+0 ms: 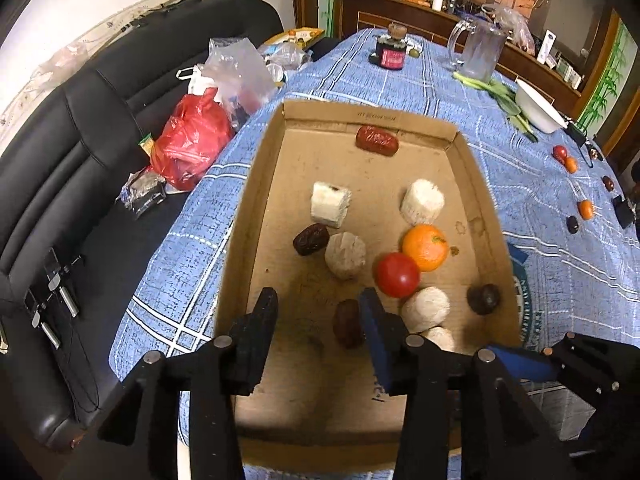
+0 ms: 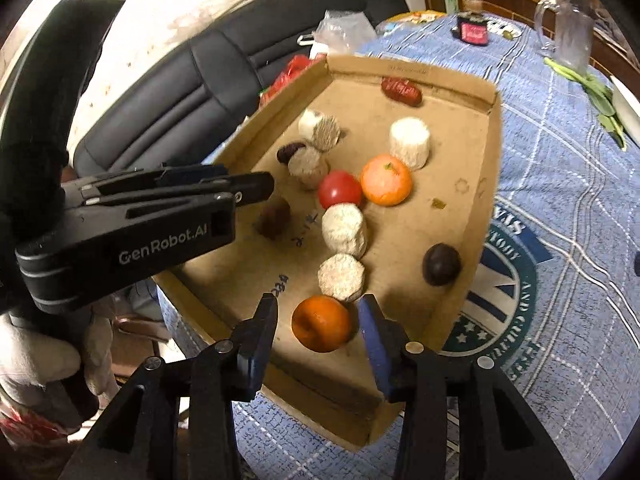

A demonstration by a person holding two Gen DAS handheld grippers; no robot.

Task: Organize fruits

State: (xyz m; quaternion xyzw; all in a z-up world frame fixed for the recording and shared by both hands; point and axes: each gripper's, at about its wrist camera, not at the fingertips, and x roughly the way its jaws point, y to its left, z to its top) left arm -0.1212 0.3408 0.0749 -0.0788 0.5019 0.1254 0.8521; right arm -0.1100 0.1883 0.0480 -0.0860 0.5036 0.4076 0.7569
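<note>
A shallow cardboard tray (image 1: pixel 476 200) (image 2: pixel 490 152) lies on the blue checked tablecloth. In it are white sugarcane pieces (image 1: pixel 345 255), an orange (image 1: pixel 425 247), a red tomato (image 1: pixel 397 274) and dark dates (image 1: pixel 310 239). My left gripper (image 1: pixel 318 304) is open above the tray's near end, a dark date (image 1: pixel 347 323) just right of the gap. My right gripper (image 2: pixel 318 312) is open with a second orange (image 2: pixel 322 323) between its fingers, low over the tray. The left gripper's body (image 2: pixel 132 224) shows from the side in the right wrist view.
Loose on the cloth at right are small oranges (image 1: pixel 586 209), a tomato (image 1: pixel 559 152) and dates (image 1: pixel 572 224). A white bowl (image 1: pixel 538 106), a glass pitcher (image 1: pixel 478 50) and a dark jar (image 1: pixel 391 50) stand at the back. A black sofa (image 1: pixel 80 128) with plastic bags (image 1: pixel 188 140) is left.
</note>
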